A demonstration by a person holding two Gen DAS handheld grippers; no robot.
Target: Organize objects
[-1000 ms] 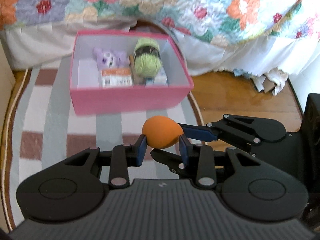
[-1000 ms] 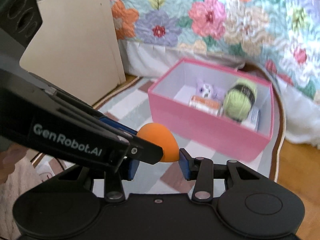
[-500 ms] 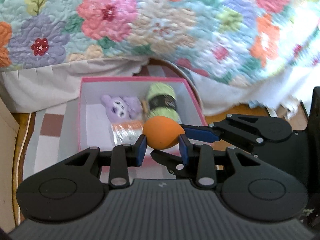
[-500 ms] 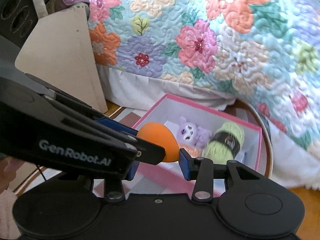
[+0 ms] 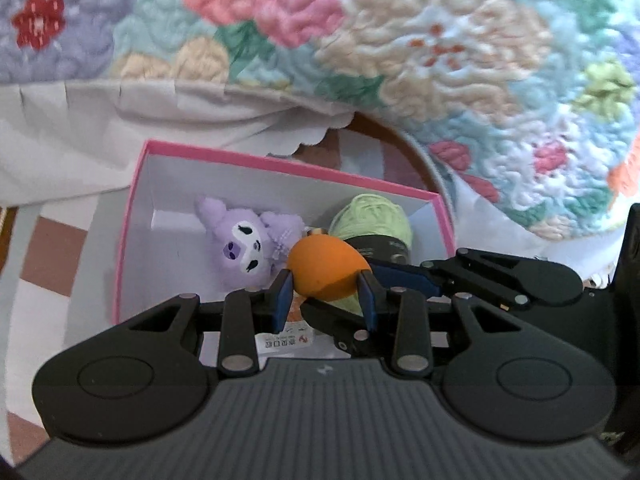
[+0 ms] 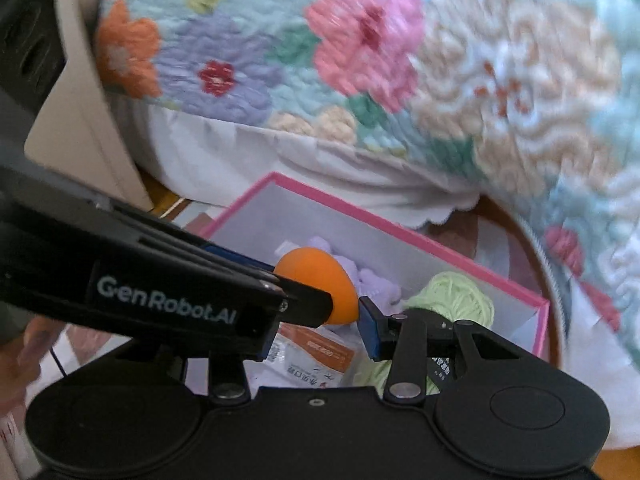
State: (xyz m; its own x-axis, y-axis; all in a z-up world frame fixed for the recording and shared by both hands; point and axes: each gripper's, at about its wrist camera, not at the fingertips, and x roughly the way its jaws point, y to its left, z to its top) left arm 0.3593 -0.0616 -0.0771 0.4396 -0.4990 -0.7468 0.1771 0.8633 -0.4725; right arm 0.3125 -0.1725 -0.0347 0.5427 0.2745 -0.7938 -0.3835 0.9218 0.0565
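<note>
An orange egg-shaped ball [image 5: 326, 268] is held between both grippers above the open pink box [image 5: 132, 200]. My left gripper [image 5: 325, 294] is shut on it, and my right gripper [image 6: 320, 312] is shut on the same ball [image 6: 320, 284] from the side. In the box lie a purple plush toy [image 5: 248, 244], a green yarn ball [image 5: 374, 220] and an orange-and-white packet [image 6: 316, 356]. The left gripper's body hides part of the right gripper's left finger.
A floral quilt [image 5: 360, 40] with a white bed skirt [image 5: 80, 132] hangs right behind the box. A checked rug [image 5: 48, 260] lies under the box. A beige board [image 6: 88, 128] leans at the left.
Both grippers have carried the orange ball forward, from in front of the box to above its inside. The box and quilt now look much closer.
</note>
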